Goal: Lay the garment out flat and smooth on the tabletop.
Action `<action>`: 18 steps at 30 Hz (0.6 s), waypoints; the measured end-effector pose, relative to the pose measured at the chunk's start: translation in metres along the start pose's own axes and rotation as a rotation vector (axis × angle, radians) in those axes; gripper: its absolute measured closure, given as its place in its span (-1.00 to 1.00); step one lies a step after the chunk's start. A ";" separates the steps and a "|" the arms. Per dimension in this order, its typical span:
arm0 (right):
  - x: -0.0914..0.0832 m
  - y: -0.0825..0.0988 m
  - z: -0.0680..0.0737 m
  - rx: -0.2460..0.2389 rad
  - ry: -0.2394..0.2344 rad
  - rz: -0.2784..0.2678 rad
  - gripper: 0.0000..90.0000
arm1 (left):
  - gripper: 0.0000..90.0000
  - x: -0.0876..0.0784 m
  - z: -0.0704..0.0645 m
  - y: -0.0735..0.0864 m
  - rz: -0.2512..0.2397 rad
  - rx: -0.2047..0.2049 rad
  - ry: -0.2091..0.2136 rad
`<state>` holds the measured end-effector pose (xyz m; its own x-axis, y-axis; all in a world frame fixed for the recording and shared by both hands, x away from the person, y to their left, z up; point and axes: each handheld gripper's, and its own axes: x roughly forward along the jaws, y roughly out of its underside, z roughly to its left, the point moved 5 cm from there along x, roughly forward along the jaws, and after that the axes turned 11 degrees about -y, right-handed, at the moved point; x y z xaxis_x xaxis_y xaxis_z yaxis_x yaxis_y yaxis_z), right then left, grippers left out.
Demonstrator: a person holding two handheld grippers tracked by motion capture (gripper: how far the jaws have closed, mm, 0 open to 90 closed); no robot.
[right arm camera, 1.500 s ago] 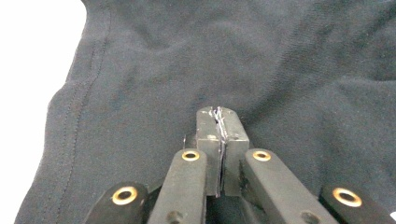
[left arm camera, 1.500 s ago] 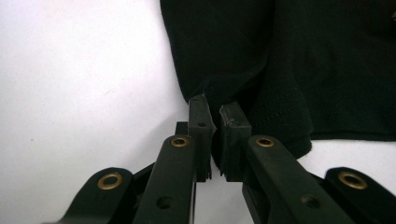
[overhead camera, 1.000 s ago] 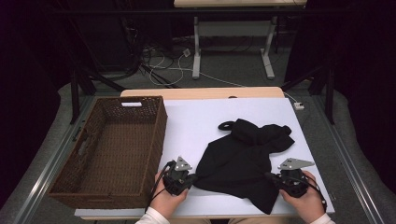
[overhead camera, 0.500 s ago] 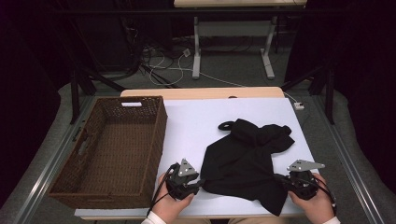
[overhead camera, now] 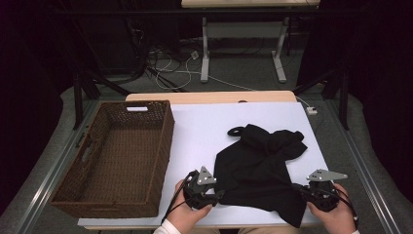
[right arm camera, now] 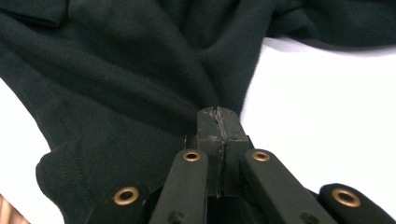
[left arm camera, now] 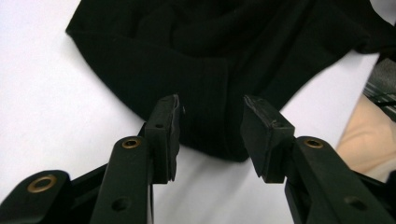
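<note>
A black garment (overhead camera: 258,163) lies crumpled on the white table (overhead camera: 204,126), right of centre. My left gripper (overhead camera: 217,194) is at its near left corner. Its jaws have just been opening and now stand open in the left gripper view (left arm camera: 210,109); the garment's hem (left arm camera: 210,70) lies between and below the pads, which do not press on it. My right gripper (overhead camera: 298,187) is at the near right corner, shut on a pinched fold of the garment (right arm camera: 116,70), with the cloth bunching at the closed tips (right arm camera: 218,114).
A brown wicker basket (overhead camera: 163,146) with nothing in it stands on the table's left side, close to my left hand. Bare white surface lies between the basket and the garment. Table legs and cables are on the floor beyond the far edge.
The left jaws have opened and let go of the garment's hem. Both hands have shifted a little to the right, and the right gripper has drawn its corner of the cloth along.
</note>
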<state>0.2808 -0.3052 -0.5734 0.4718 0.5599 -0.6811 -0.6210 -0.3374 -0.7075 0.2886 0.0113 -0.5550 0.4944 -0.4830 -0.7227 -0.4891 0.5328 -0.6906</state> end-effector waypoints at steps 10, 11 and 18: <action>0.007 -0.001 0.006 -0.026 0.000 0.011 0.99 | 0.24 0.049 -0.013 -0.018 0.022 0.054 0.000; 0.007 -0.001 0.006 -0.025 -0.005 0.008 0.99 | 0.24 0.053 -0.014 -0.020 0.027 0.056 -0.001; 0.007 0.001 0.004 -0.020 -0.007 0.003 0.99 | 0.54 0.066 -0.017 -0.017 0.024 0.094 -0.051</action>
<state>0.2816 -0.2986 -0.5781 0.4653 0.5640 -0.6822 -0.6100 -0.3542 -0.7088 0.3174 -0.0413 -0.5912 0.5203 -0.4346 -0.7351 -0.4327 0.6079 -0.6657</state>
